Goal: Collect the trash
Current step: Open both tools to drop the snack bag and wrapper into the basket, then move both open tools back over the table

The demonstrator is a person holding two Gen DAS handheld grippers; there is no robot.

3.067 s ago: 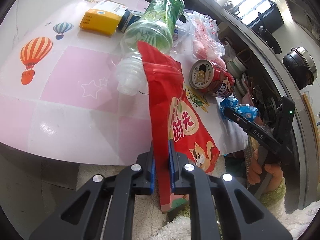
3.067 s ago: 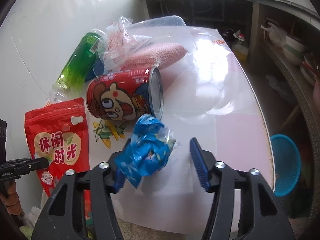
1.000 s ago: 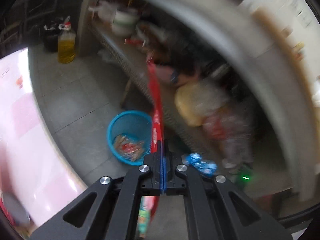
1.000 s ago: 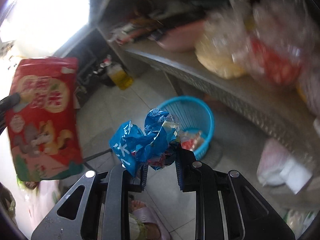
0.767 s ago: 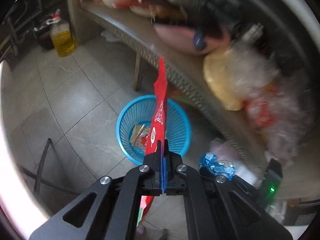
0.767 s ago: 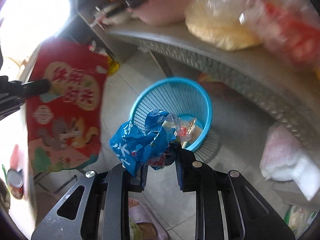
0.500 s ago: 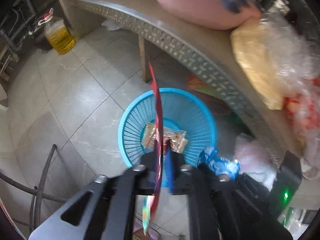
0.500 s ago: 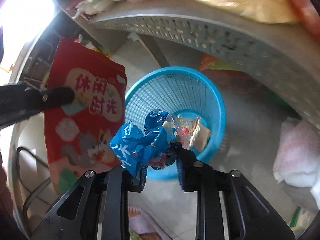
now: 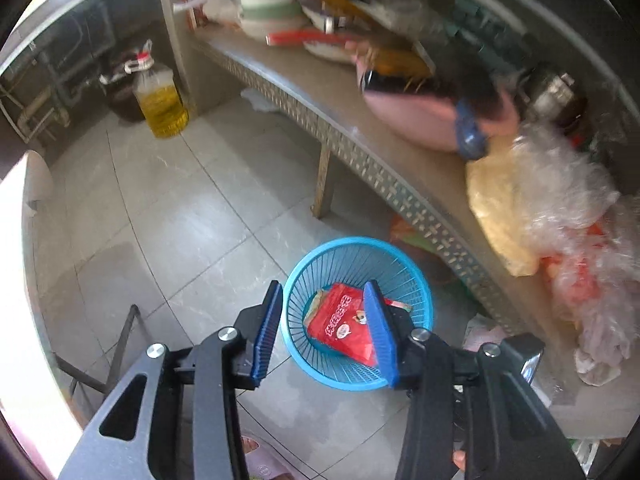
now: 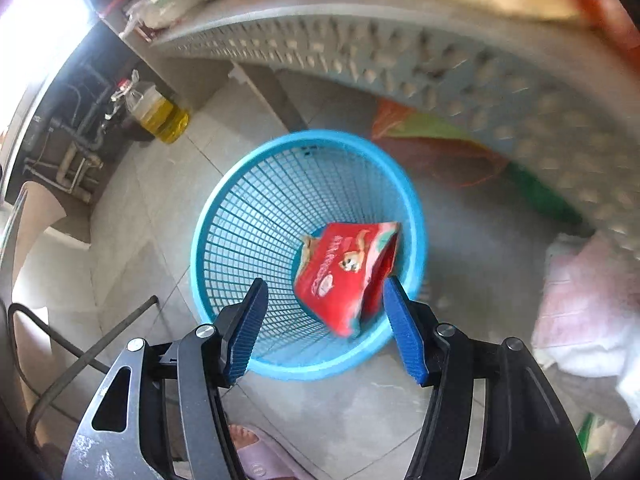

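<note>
A blue mesh waste basket [image 9: 416, 276] stands on the grey tiled floor beside a low metal shelf; it also shows in the right wrist view [image 10: 248, 224]. The red snack bag [image 9: 340, 322] lies inside it, also seen in the right wrist view [image 10: 344, 270]. My left gripper [image 9: 326, 330] is open and empty, held above the basket. My right gripper [image 10: 324, 326] is open and empty, also above the basket. The blue wrapper is not visible in either view.
A low perforated metal shelf [image 9: 360, 152] loaded with bowls and bags runs along the right. A bottle of yellow oil [image 9: 160, 100] stands on the floor at the back left. A dark chair leg [image 9: 120, 344] and the table edge sit at the left.
Both grippers have opened over the basket. The red snack bag dropped from the left gripper into the basket. The blue wrapper left the right gripper and is out of sight.
</note>
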